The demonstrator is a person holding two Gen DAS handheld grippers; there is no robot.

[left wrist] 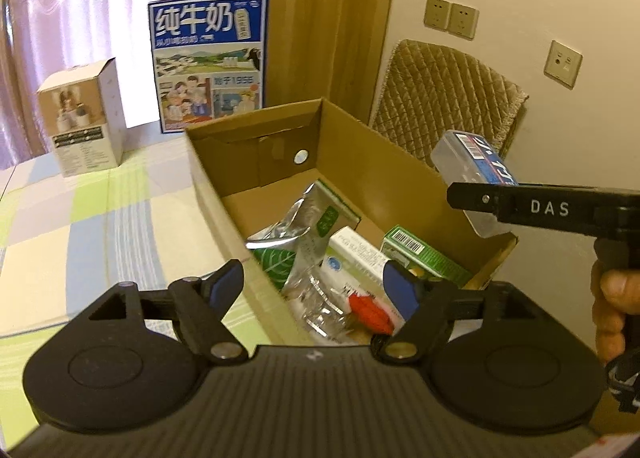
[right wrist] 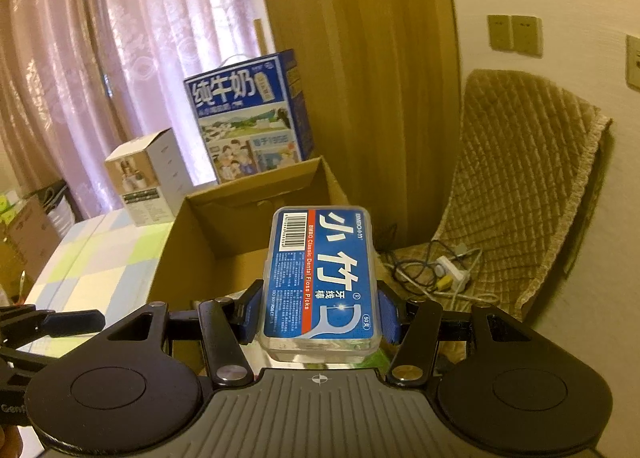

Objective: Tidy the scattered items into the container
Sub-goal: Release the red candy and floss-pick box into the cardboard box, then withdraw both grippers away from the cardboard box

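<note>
Left gripper (left wrist: 314, 290): nearest its own camera, at 6 o'clock; blue pads stand wide apart with nothing between them, over the near end of the cardboard box (left wrist: 360, 162)
Right gripper (right wrist: 320, 308): blue pads press both long sides of the floss-pick case (right wrist: 322, 274), jaws about half closed on it
Case, long axis: runs straight away from the right wrist camera toward 12 o'clock; barcode end is the far end, the end with the pick drawing sits between the pads; label faces up
Case, place: held in the air above the box's right side, near its near corner
Case from the left wrist: seen at 3 o'clock (left wrist: 474, 166), tilted, far end raised toward 11 o'clock; its clear underside and one end show here, but the label only in part
Right gripper from the left wrist: side arm lettered DAS (left wrist: 550, 208), with a hand (left wrist: 612, 310) on the grip below it; only this view shows them
Box contents: only the left wrist view looks inside; silver-green pouch (left wrist: 296, 234), green carton (left wrist: 424, 256), white carton (left wrist: 356, 254), clear packet with a red part (left wrist: 360, 310), probably a blister pack, blurred
Right wrist only: cables and a power strip (right wrist: 448, 274) on the quilted chair (right wrist: 528, 194)
Both views: milk carton case (left wrist: 208, 62) and a small white box (left wrist: 84, 118) at 11 o'clock on the checked tablecloth (left wrist: 100, 218)
</note>
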